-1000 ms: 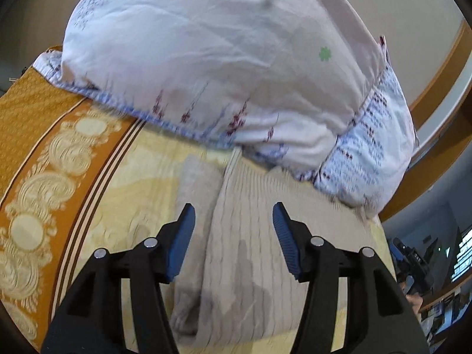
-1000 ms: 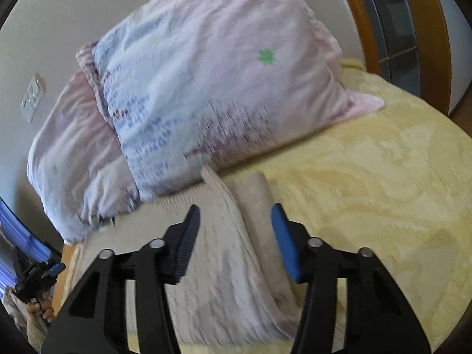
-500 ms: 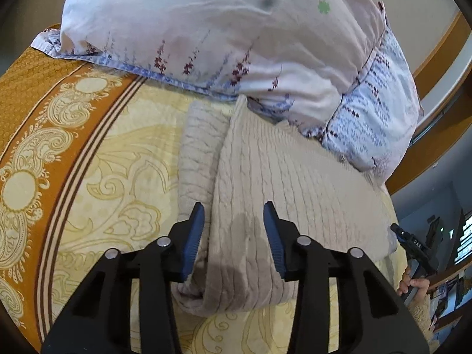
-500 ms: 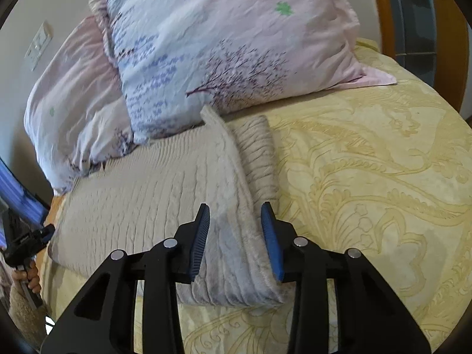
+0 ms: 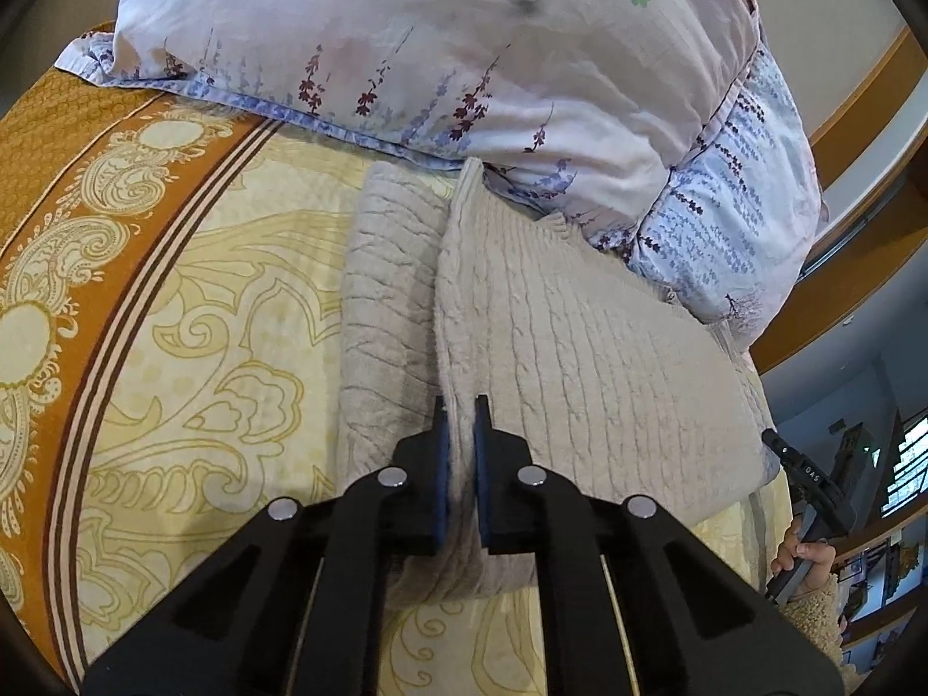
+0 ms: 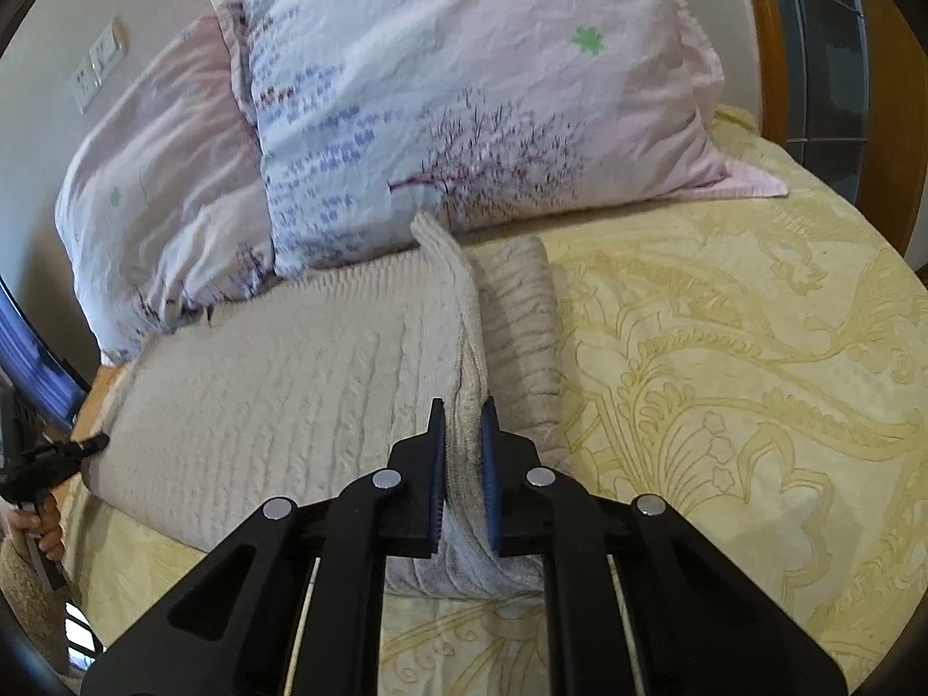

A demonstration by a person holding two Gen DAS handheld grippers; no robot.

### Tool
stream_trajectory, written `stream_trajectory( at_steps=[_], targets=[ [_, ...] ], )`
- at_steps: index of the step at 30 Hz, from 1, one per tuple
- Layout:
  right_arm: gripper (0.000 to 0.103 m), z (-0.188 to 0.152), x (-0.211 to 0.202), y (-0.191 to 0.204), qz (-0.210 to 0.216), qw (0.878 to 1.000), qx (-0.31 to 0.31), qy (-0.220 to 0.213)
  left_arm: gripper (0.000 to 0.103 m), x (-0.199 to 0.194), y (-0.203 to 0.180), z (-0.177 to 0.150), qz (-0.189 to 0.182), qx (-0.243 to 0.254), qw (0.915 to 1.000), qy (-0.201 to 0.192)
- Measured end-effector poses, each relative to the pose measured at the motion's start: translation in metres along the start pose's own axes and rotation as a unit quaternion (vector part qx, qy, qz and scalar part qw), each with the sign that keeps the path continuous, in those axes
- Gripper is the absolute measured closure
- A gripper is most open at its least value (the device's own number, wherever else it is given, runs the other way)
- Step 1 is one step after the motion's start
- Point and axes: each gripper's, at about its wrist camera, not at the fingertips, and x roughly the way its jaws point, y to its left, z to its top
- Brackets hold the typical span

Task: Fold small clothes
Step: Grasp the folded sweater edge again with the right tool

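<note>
we see a beige knit sweater [image 5: 580,348] lying on the yellow bedspread [image 6: 725,348], its far end against the pillows [image 6: 464,87]. our left gripper [image 5: 459,446] has just closed and now pinches a raised fold of knit at one near corner. our right gripper [image 6: 464,452] has likewise just closed, clamping the fold at the other corner.

Two floral pillows [image 6: 464,98] overlapping at head of bed, on yellow patterned bedspread [image 6: 725,348] with orange border [image 5: 64,185]. Wall switch plate [image 6: 98,66] behind, wooden frame [image 6: 760,40] beside.
</note>
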Motion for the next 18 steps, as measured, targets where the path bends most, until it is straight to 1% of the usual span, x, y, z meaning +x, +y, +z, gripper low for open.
stream_trajectory(
  at_steps=[5, 8, 14, 18],
  targets=[
    [0.092, 0.002, -0.019, 0.004, 0.006, 1.000, 0.004, -0.023, 0.097, -0.014, -0.001, 0.001, -0.014, 0.003, 0.9999, -0.009],
    [0.092, -0.001, -0.026, 0.006, 0.004, 1.000, 0.010, -0.024, 0.097, -0.021, 0.001, -0.001, -0.023, 0.001, 0.9997, -0.007],
    [0.092, -0.021, -0.027, -0.005, -0.018, 0.999, 0.045, 0.000, 0.097, -0.022, 0.005, -0.007, -0.022, 0.007, 0.9997, 0.006],
    [0.092, -0.032, -0.016, -0.015, -0.051, 0.997, 0.054, 0.022, 0.096, -0.014, 0.009, -0.008, -0.005, 0.016, 0.9997, 0.020]
  ],
)
